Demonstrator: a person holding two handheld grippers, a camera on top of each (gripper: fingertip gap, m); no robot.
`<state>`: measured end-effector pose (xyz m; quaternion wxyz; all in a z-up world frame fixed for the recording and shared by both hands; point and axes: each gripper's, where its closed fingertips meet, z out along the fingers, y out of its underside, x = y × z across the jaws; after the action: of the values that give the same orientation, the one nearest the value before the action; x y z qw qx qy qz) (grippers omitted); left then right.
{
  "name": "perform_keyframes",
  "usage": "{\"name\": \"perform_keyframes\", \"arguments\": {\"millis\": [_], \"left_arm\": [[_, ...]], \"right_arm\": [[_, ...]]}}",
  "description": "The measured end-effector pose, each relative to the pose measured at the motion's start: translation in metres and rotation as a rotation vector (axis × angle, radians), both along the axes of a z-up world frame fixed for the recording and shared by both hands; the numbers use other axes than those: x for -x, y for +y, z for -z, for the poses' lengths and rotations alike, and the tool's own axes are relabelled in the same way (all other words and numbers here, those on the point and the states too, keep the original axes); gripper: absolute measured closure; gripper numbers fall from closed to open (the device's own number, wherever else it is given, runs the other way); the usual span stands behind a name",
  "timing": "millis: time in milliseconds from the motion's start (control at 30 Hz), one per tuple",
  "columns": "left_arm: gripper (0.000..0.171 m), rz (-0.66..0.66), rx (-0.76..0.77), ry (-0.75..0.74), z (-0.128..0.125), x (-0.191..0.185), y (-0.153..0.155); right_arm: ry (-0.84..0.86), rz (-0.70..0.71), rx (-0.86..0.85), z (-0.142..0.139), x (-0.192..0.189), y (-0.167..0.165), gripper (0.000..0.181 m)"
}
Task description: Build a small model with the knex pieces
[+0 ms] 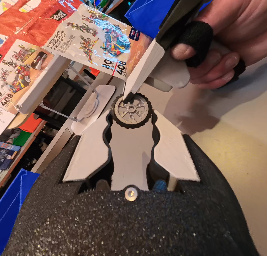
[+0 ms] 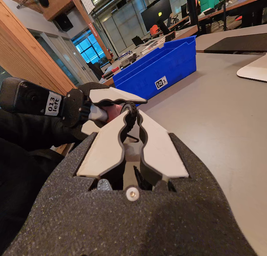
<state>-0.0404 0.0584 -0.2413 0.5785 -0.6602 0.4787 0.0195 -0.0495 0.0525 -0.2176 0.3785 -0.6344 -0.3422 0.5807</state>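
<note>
A toy wheel (image 1: 131, 109) with a black knobbly tyre and a grey hub is held in the air between both grippers. My left gripper (image 1: 131, 111) is shut on it, its white fingertips pressing the tyre on opposite sides. My right gripper (image 1: 128, 96), held by a hand (image 1: 234, 32), comes in from the upper right and pinches the wheel's upper edge. In the right wrist view the wheel (image 2: 131, 118) is edge-on between the tips of my right gripper (image 2: 132, 111). The left gripper's upper finger (image 2: 115, 95) lies over the tyre there, and its lower finger is mostly hidden.
A blue bin (image 2: 156, 69) stands on the grey table (image 2: 209, 118) just beyond the wheel, and it also shows in the left wrist view (image 1: 144, 13). Toy construction-set packages (image 1: 93, 36) hang at the left. A white wire-legged stand (image 1: 93, 104) sits behind the wheel. A white flat base (image 2: 254, 71) lies far right. Less than 4 cm separates the two grippers' tips. Both grippers' tips are roughly 30 centimeters from the white flat base (image 2: 254, 71).
</note>
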Motion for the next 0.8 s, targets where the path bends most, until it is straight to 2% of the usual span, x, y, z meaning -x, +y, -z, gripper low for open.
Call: {"name": "perform_keyframes", "arguments": {"millis": [133, 400, 500, 567, 700, 800], "left_arm": [[0.122, -0.010, -0.041, 0.010, -0.006, -0.001, 0.000], [0.125, -0.056, -0.130, 0.185, -0.007, 0.004, 0.004], [0.125, 0.051, -0.086, 0.184, -0.006, 0.000, -0.001], [0.124, 0.116, -0.072, 0.237, -0.001, 0.000, -0.005], [0.124, 0.304, -0.016, 0.360, 0.016, -0.009, -0.027], [0.122, 0.311, -0.029, 0.374, 0.017, -0.011, -0.025]], "right_arm": [[0.021, 0.008, 0.001, -0.005, -0.001, 0.000, 0.174], [-0.041, 0.073, -0.084, -0.008, -0.001, -0.001, 0.174], [-0.067, 0.032, -0.154, -0.009, -0.004, -0.005, 0.174], [-0.073, -0.028, -0.141, -0.008, -0.005, -0.009, 0.167], [-0.167, -0.160, -0.123, 0.012, 0.000, -0.028, 0.165], [-0.180, -0.176, -0.121, 0.016, 0.001, -0.030, 0.173]]}}
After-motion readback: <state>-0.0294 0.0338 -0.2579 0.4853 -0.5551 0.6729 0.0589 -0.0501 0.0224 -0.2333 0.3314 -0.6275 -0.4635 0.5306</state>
